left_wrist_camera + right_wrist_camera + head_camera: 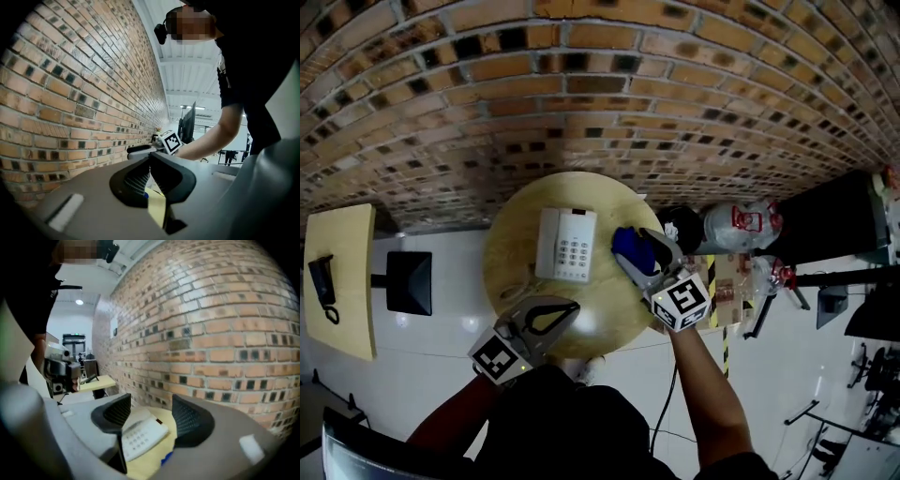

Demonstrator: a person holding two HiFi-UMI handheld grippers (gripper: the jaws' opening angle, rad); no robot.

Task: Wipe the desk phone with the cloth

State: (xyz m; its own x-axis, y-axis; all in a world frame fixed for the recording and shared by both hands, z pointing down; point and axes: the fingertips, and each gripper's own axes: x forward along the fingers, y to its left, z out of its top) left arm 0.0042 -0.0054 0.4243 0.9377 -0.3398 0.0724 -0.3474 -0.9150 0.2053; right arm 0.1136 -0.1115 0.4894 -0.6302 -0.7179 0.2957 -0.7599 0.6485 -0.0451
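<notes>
Desk phone [566,245] sat on the round surface [514,234], blue cloth [628,246] loose just beside it. My right gripper [147,411] gaped wide, empty; left gripper [564,308] pinched shut, empty. No wiping under way.

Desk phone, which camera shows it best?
The head view: the whole desk phone lies unobstructed on the table. The right gripper view shows only part of it; the left gripper view shows almost nothing.

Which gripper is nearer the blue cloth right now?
Right. The right gripper hangs above the blue cloth beside the phone; the left gripper is at the near edge of the table.
</notes>
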